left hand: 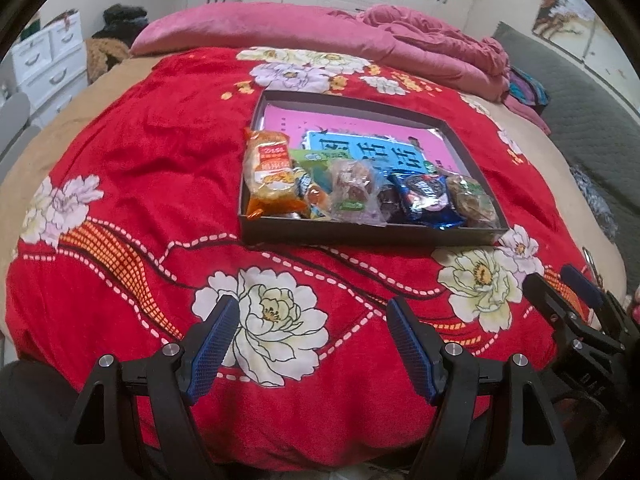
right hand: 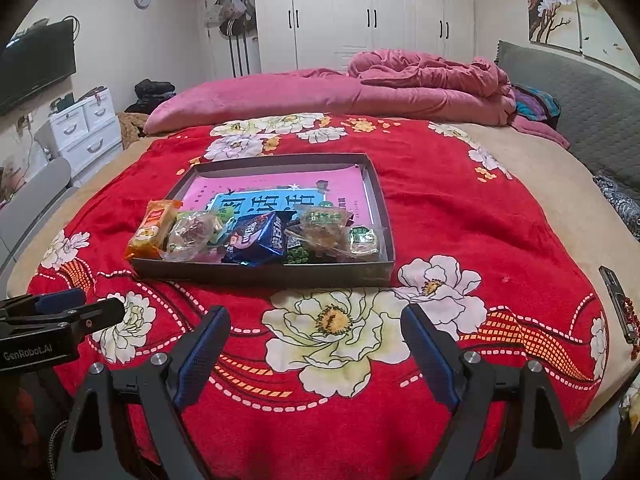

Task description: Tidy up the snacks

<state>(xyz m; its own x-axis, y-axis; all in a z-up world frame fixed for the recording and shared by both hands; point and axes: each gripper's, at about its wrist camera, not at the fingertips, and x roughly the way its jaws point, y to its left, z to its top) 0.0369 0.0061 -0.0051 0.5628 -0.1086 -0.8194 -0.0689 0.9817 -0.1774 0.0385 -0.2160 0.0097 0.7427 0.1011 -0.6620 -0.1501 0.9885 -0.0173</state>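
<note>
A shallow dark box (left hand: 360, 236) (right hand: 264, 274) lies on the red flowered blanket, lined with a pink and blue sheet. Several wrapped snacks crowd its near end: an orange packet (left hand: 268, 170) (right hand: 154, 226) at the left, a clear-wrapped brown cake (left hand: 354, 188) (right hand: 192, 232), a blue cookie pack (left hand: 426, 198) (right hand: 256, 238), and green-labelled cakes (right hand: 326, 228) at the right. My left gripper (left hand: 314, 306) hovers open over the blanket short of the box, empty. My right gripper (right hand: 316, 314) is likewise open and empty, beside the left one (right hand: 76, 304).
The red blanket (left hand: 140, 168) covers a bed with a rolled pink quilt (right hand: 360, 88) at the far side. A grey headboard (right hand: 580, 92) is to the right, white drawers (right hand: 86, 128) to the left. A dark slim object (right hand: 618, 300) lies at the bed's right edge.
</note>
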